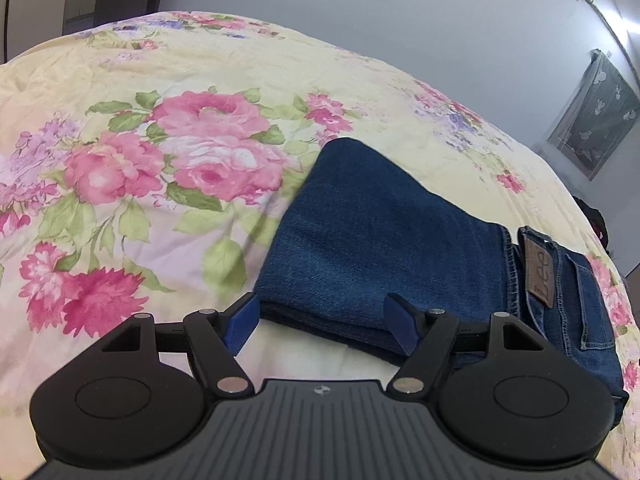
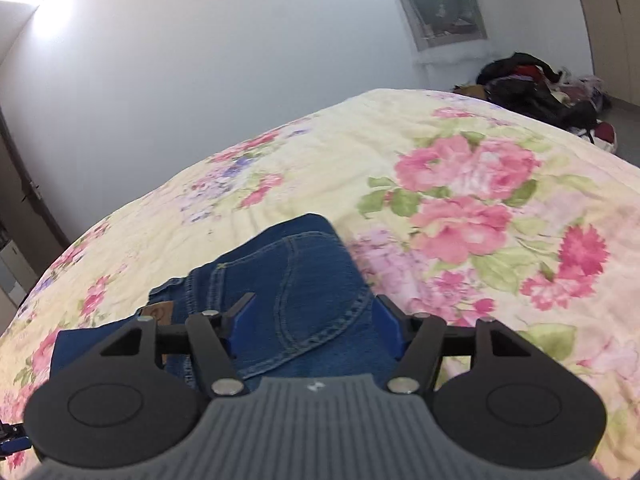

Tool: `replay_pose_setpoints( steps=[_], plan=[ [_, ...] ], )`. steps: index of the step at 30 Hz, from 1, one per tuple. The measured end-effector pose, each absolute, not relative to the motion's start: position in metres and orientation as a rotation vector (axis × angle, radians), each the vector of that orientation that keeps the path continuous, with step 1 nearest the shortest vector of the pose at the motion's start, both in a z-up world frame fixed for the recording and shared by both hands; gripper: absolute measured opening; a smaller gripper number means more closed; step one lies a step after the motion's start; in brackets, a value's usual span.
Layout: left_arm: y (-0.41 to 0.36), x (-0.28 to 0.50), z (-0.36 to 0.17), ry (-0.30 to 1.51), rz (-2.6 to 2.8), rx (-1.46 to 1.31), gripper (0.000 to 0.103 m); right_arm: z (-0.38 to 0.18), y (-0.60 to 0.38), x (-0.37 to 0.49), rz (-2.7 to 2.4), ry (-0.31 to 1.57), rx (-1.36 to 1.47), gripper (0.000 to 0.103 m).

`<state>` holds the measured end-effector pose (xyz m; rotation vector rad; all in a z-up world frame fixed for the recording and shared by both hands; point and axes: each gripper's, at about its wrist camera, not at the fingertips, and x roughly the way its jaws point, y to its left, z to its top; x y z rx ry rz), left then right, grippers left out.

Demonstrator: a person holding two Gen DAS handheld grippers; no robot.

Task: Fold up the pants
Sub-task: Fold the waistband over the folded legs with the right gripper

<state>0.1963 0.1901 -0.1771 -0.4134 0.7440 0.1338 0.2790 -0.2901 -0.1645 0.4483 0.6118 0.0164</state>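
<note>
You have one pair of folded jeans (image 1: 372, 236) on the bed (image 1: 120, 80); your left claw (image 1: 322, 326) and right claw (image 2: 314, 326) are both released.

A home bedroom: floral bedspread (image 1: 200, 80), clothes pile (image 2: 536, 88) on floor.
</note>
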Motion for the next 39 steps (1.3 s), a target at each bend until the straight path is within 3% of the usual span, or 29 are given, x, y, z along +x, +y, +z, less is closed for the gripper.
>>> replay_pose_setpoints(
  steps=[4,17,25,29,32,34,37,38,39],
  plan=[
    [0.161,0.206,-0.174,0.731,0.075,-0.357,0.083,-0.183,-0.324,0.270,0.016,0.650,0.603,0.072],
    [0.005,0.231,-0.167,0.696,-0.284,-0.104,0.083,-0.222,-0.339,0.284,0.041,0.786,0.827,0.073],
    [-0.029,0.265,-0.198,0.823,-0.325,-0.128,0.083,-0.256,-0.346,0.299,0.131,0.871,1.018,0.080],
    [-0.034,0.266,-0.205,0.825,-0.319,-0.113,0.090,-0.257,-0.339,0.302,0.152,0.871,0.980,0.080],
    [-0.036,0.271,-0.206,0.863,-0.324,-0.126,0.095,-0.254,-0.340,0.301,0.189,0.845,1.012,0.067],
    [-0.031,0.278,-0.209,0.893,-0.336,-0.171,0.097,-0.248,-0.341,0.299,0.308,0.761,1.112,0.039],
    [-0.020,0.282,-0.213,0.909,-0.342,-0.246,0.097,-0.227,-0.329,0.296,0.433,0.687,1.064,0.039],
    [-0.019,0.281,-0.213,0.904,-0.344,-0.249,0.097,-0.225,-0.326,0.297,0.437,0.693,1.049,0.041],
    [-0.021,0.279,-0.213,0.898,-0.346,-0.239,0.097,-0.225,-0.323,0.298,0.420,0.710,1.034,0.050]
  ],
)
